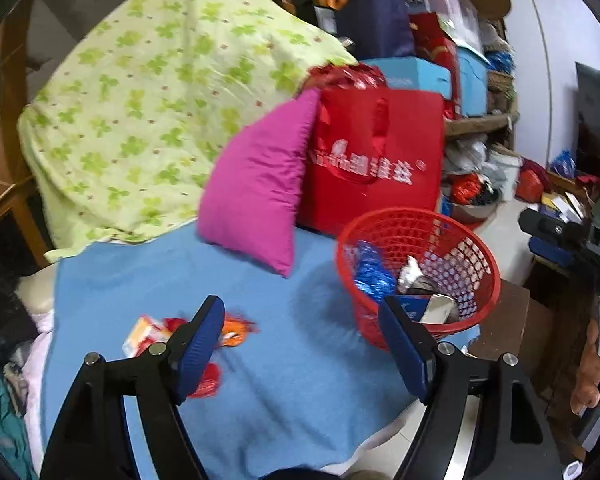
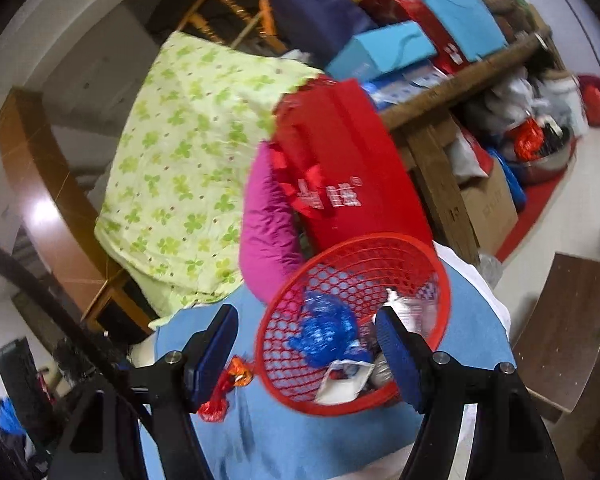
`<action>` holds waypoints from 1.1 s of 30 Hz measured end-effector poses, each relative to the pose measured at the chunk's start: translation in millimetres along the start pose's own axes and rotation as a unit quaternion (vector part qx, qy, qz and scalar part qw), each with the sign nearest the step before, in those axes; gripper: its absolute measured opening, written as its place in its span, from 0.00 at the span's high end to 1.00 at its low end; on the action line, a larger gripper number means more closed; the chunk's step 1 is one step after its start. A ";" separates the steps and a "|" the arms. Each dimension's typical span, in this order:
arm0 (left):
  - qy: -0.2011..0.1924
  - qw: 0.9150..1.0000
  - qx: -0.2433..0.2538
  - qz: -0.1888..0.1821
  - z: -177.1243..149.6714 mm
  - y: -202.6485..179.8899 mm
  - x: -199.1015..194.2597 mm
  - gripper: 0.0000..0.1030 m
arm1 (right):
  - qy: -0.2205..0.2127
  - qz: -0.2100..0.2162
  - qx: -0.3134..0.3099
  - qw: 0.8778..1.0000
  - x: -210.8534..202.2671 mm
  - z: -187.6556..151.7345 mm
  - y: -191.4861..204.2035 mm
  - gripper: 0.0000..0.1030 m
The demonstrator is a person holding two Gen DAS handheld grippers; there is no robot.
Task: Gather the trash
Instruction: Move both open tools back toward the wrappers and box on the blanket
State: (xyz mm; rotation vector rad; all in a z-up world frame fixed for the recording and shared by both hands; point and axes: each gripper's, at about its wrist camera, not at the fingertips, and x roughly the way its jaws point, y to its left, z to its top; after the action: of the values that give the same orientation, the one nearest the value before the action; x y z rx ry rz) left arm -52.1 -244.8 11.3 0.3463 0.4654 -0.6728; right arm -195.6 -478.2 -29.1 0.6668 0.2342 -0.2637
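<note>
A red mesh basket [image 1: 472,248] [image 2: 352,252] stands on the blue blanket [image 1: 284,368] [image 2: 268,440] and holds a blue plastic bag [image 1: 370,276] [image 2: 324,332], silver foil and white wrappers [image 2: 342,384]. Red and orange wrappers [image 1: 236,330] [image 2: 224,392] and a small orange-white packet [image 1: 144,334] lie on the blanket left of the basket. My left gripper [image 1: 302,340] is open above the blanket, with nothing between its blue pads. My right gripper [image 2: 306,344] is open in front of the basket's rim, holding nothing.
A pink pillow [image 1: 260,184] [image 2: 266,232] and a red tote bag [image 1: 374,160] [image 2: 348,168] lean behind the basket. A green-patterned quilt [image 1: 160,100] [image 2: 188,160] covers the back left. Cluttered shelves [image 1: 452,40] stand behind. A brown wooden table [image 2: 576,328] is at right.
</note>
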 end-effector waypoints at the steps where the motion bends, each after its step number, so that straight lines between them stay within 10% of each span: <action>1: -0.006 1.000 -0.004 0.010 -0.8 7.2 -8.5 0.23 | -0.001 0.005 -0.008 1.000 -2.6 -0.9 7.7 0.28; 15: -0.040 0.993 -0.042 0.099 -24.5 76.7 -70.3 0.21 | 0.036 0.081 -0.101 0.991 6.0 -28.3 119.9 0.26; 33: -0.020 0.987 -0.103 0.118 -59.9 137.9 -65.2 0.21 | 0.091 0.103 -0.157 0.978 45.4 -63.2 179.6 0.26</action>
State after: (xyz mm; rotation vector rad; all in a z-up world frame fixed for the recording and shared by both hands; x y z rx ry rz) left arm -23.2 -83.5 16.0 0.1873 0.4426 -0.3968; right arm -104.7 -310.0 12.7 0.3966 0.3704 0.0356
